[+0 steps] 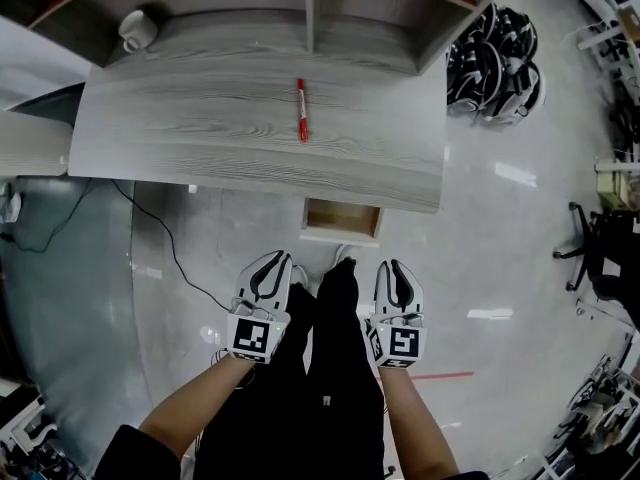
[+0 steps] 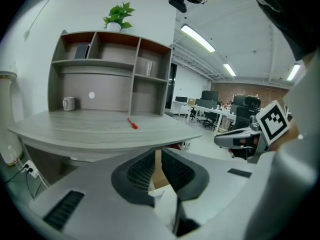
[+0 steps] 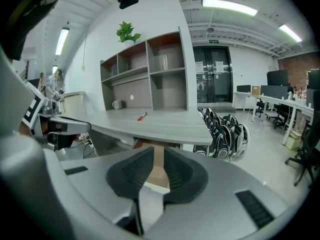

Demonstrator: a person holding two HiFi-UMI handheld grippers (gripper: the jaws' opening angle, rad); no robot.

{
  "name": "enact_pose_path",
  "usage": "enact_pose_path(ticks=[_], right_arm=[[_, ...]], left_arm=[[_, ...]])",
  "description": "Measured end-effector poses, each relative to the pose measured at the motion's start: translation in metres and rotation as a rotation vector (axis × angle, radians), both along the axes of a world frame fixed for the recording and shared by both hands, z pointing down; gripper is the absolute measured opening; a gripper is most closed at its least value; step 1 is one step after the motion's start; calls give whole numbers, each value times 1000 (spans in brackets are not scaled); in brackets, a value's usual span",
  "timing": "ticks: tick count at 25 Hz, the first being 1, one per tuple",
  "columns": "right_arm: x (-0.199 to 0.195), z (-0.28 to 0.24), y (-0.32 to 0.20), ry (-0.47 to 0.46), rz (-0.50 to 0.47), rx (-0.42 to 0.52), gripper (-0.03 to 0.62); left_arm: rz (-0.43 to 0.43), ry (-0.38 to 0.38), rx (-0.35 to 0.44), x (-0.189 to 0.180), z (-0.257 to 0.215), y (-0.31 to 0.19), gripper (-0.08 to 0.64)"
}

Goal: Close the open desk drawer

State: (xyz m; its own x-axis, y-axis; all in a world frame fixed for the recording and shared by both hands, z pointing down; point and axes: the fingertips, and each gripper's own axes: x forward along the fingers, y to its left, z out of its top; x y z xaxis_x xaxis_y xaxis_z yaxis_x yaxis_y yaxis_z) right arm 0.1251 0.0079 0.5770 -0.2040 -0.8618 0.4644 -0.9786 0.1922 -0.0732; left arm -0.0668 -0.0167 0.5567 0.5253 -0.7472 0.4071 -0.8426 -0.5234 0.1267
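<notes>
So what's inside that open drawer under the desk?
The drawer shows only a bare brown bottom in its pulled-out part. Its back runs beneath the desktop, so that stays hidden.

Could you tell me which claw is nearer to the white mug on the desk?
Left. In the head view the left claw sits below and right of the mug; the right claw is farther right.

Red pen (image 1: 301,110), grey woodgrain desk (image 1: 200,133)

Quick count: one desk (image 1: 200,138), one open drawer (image 1: 342,220), one red pen (image 1: 301,111), one mug (image 1: 137,30), one potted plant (image 2: 119,16) — and two tools, left tool (image 1: 272,260) and right tool (image 1: 396,266). Backpacks (image 1: 495,63) — too heaped to count.
</notes>
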Motion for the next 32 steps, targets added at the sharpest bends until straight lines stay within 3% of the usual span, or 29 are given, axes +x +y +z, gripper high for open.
enact_pose_path(ticks=[2,5,14,18,22,32], right_arm=[[3,14,-2,2,-2,-17,95],[0,40,-3,22,-34,-51,106],[1,108,11,48,-53,-149,124],[6,134,11,54,-34,-189,129],[10,152,4,26,-11,-213,135],[4,174,2,27,-89,-245,150]], left_arm=[[16,-4,-22,0,17,-1,71],[34,-16,-40,0,43,-5,109],[125,-88,-87,11,115,0,127],[194,-127,-69,20,138,2,143],[184,-140,-93,21,157,1,158],[217,-154,-120,34,182,-4,164]])
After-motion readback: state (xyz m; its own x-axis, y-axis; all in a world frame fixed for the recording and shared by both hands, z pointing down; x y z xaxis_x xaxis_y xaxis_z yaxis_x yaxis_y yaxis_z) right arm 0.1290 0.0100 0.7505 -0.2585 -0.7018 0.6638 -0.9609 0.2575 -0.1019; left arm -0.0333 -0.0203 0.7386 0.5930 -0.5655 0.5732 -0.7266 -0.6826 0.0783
